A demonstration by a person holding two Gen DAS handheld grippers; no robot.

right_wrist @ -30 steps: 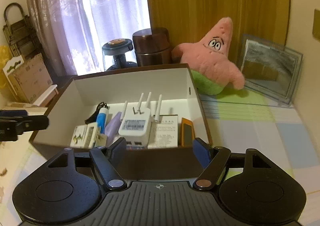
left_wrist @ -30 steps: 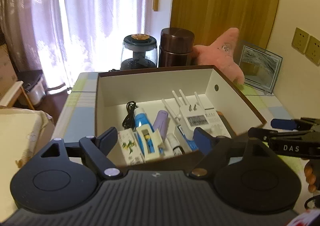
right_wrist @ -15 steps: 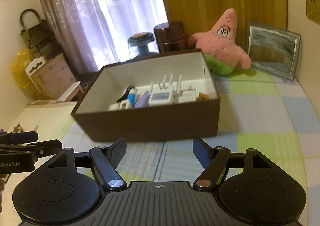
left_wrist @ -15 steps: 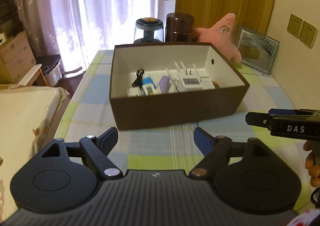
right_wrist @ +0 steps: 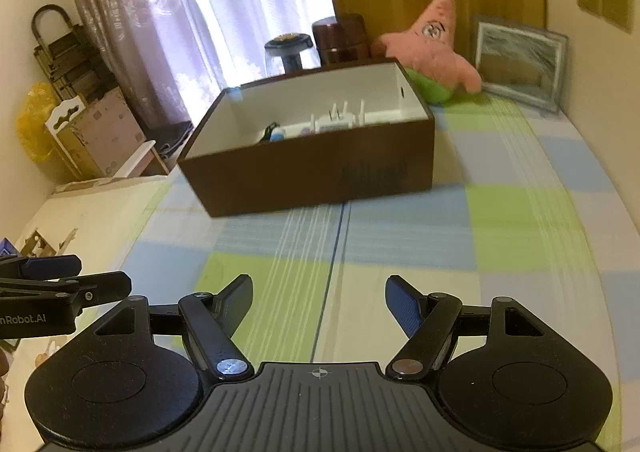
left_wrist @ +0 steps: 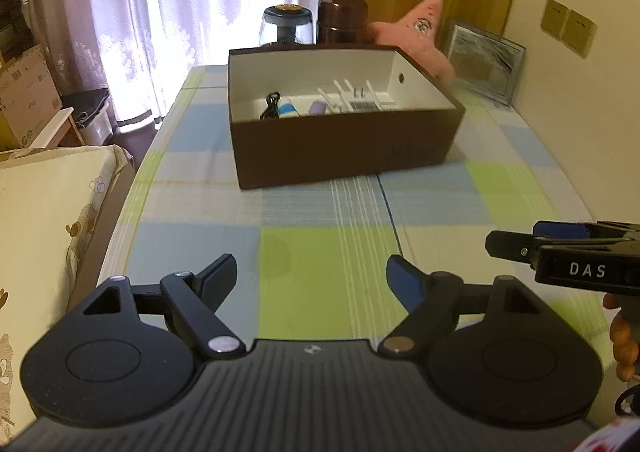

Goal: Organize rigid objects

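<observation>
Left wrist view: brown box (left_wrist: 344,148) well beyond both spread, empty fingers (left_wrist: 218,274), on checked tablecloth (left_wrist: 328,252).

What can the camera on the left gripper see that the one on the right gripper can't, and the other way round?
Only the left wrist view shows the right gripper from the side, with fingers of the hand holding it. Only the right wrist view shows the yellow bag and the dark folded rack by the wall, plus the left gripper at its edge. Both show the open brown box of small items on the checked tablecloth, the pink star plush and the framed picture behind it.
</observation>
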